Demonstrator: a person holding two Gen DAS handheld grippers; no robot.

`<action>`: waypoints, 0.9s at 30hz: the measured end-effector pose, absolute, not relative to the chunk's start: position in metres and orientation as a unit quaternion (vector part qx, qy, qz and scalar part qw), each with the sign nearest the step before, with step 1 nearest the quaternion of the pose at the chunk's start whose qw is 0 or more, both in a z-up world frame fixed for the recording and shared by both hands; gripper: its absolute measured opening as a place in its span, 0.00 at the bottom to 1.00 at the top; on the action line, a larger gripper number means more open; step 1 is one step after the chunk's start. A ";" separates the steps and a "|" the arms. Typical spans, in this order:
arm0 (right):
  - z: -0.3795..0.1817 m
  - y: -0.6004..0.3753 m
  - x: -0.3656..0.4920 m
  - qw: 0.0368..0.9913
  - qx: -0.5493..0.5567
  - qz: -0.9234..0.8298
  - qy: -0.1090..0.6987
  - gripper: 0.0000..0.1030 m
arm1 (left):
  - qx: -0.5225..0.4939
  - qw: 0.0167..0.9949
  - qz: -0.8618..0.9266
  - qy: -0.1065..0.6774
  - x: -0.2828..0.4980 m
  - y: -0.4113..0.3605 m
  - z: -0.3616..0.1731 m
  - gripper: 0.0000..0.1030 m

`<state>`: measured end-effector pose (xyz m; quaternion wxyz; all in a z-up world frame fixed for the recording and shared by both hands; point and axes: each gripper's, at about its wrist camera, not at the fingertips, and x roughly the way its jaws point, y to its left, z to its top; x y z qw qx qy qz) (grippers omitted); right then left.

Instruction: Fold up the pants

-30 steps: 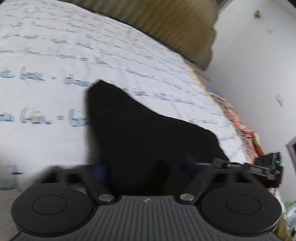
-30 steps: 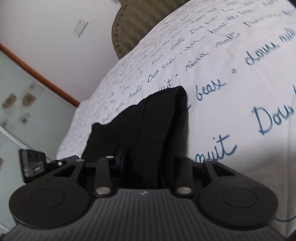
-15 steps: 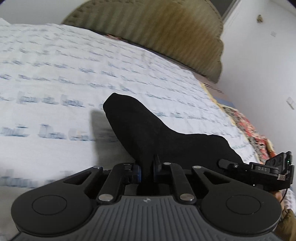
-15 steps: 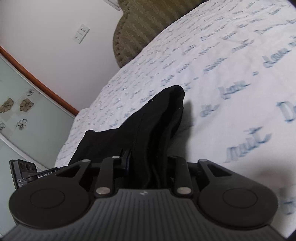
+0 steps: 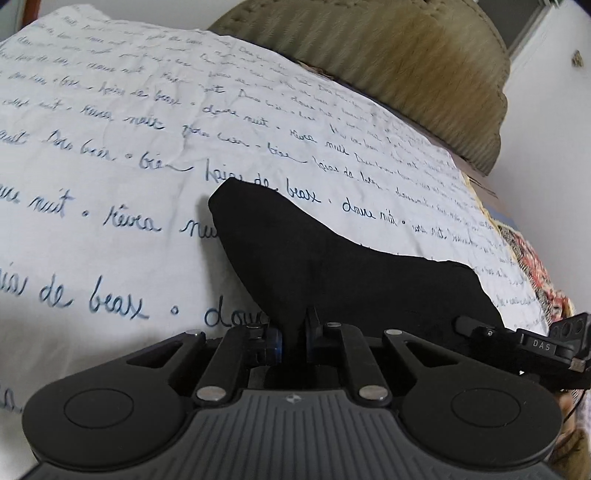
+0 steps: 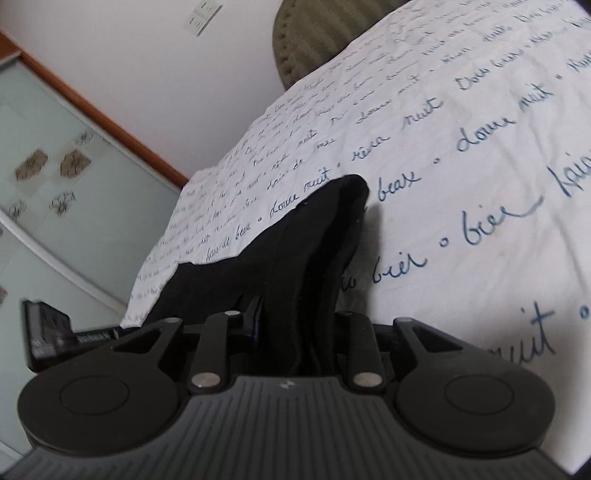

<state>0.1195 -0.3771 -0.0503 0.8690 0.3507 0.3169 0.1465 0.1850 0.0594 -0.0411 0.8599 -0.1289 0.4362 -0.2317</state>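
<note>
The black pants [image 5: 332, 266] lie partly folded on a white bedsheet with blue handwriting print [image 5: 110, 147]. My left gripper [image 5: 293, 336] is shut on a pinched ridge of the pants' near edge, which rises from the bed. In the right wrist view the pants [image 6: 295, 258] run from my right gripper [image 6: 295, 328] up to a rounded far end. The right gripper is shut on a thick bunch of the fabric. The other gripper shows at the right edge of the left view [image 5: 546, 347] and the left edge of the right view [image 6: 48, 332].
An olive padded headboard [image 5: 406, 66] stands at the far end of the bed. A patterned red blanket [image 5: 535, 266] lies along the bed's right edge. A glass wardrobe door with a wooden frame [image 6: 55, 166] and a white wall with a socket [image 6: 203, 16] are on the left.
Both grippers went from open around the pants' edge to shut on the fabric. Both views then tilted up, with the pinched edge rising off the sheet.
</note>
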 end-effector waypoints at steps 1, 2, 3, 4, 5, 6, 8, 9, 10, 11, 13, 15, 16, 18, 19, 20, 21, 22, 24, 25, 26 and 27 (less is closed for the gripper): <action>-0.051 -0.378 0.117 0.871 0.345 0.138 0.323 0.26 | -0.119 0.864 -0.221 0.435 0.186 0.057 -0.042 0.19; -0.051 -0.378 0.117 0.874 0.334 0.123 0.331 0.37 | -0.112 0.869 -0.209 0.435 0.186 0.057 -0.042 0.23; -0.051 -0.377 0.114 0.880 0.318 0.106 0.337 0.42 | -0.107 0.875 -0.195 0.431 0.183 0.060 -0.040 0.33; -0.048 -0.377 0.110 0.888 0.302 0.089 0.334 0.54 | -0.093 0.886 -0.176 0.418 0.178 0.062 -0.036 0.43; -0.041 -0.377 0.101 0.900 0.286 0.064 0.323 0.59 | -0.065 0.903 -0.149 0.397 0.170 0.063 -0.030 0.52; -0.031 -0.374 0.090 0.916 0.261 0.030 0.303 0.59 | -0.034 0.919 -0.117 0.375 0.161 0.064 -0.025 0.73; -0.011 -0.361 0.062 0.950 0.183 -0.025 0.252 0.60 | 0.022 0.941 -0.043 0.336 0.142 0.063 -0.017 0.81; -0.001 -0.348 0.050 0.962 0.148 -0.037 0.228 0.60 | 0.038 0.945 -0.031 0.325 0.132 0.061 -0.013 0.81; 0.005 -0.334 0.040 0.970 0.118 -0.033 0.210 0.60 | 0.041 0.945 -0.039 0.322 0.123 0.059 -0.009 0.81; 0.009 -0.318 0.033 0.975 0.090 -0.020 0.201 0.59 | 0.032 0.944 -0.059 0.323 0.114 0.058 -0.005 0.81; 0.007 -0.285 0.028 0.979 0.046 0.009 0.201 0.59 | 0.012 0.940 -0.105 0.324 0.091 0.049 -0.001 0.81; -0.002 -0.256 0.028 0.977 0.018 0.032 0.211 0.60 | 0.030 0.938 -0.130 0.321 0.071 0.033 -0.005 0.81; -0.008 -0.247 0.028 0.975 0.010 0.035 0.217 0.65 | 0.053 0.937 -0.129 0.322 0.064 0.023 -0.012 0.81; -0.024 -0.233 0.034 0.970 -0.003 0.019 0.241 0.73 | 0.115 0.929 -0.109 0.334 0.063 0.001 -0.037 0.81; -0.032 -0.229 0.035 0.969 -0.018 0.011 0.247 0.73 | 0.127 0.928 -0.093 0.338 0.064 -0.006 -0.048 0.82; -0.036 -0.225 0.032 0.969 -0.030 0.001 0.244 0.73 | 0.115 0.933 -0.086 0.331 0.057 -0.003 -0.050 0.82; -0.036 -0.224 0.025 0.970 -0.032 -0.008 0.239 0.74 | 0.097 0.938 -0.082 0.321 0.050 0.001 -0.047 0.82; -0.032 -0.220 0.016 0.972 -0.030 -0.020 0.233 0.76 | 0.079 0.943 -0.081 0.312 0.041 0.005 -0.042 0.81; -0.023 -0.216 -0.005 0.978 -0.017 -0.030 0.207 0.81 | 0.048 0.953 -0.072 0.291 0.025 0.011 -0.033 0.81; -0.020 -0.213 -0.015 0.980 -0.010 -0.026 0.198 0.81 | 0.043 0.955 -0.065 0.285 0.016 0.012 -0.029 0.81; -0.019 -0.211 -0.026 0.981 -0.005 -0.021 0.194 0.82 | 0.038 0.956 -0.056 0.285 0.009 0.013 -0.028 0.81; -0.020 -0.208 -0.033 0.981 -0.004 -0.018 0.194 0.82 | 0.035 0.956 -0.048 0.286 0.005 0.014 -0.027 0.81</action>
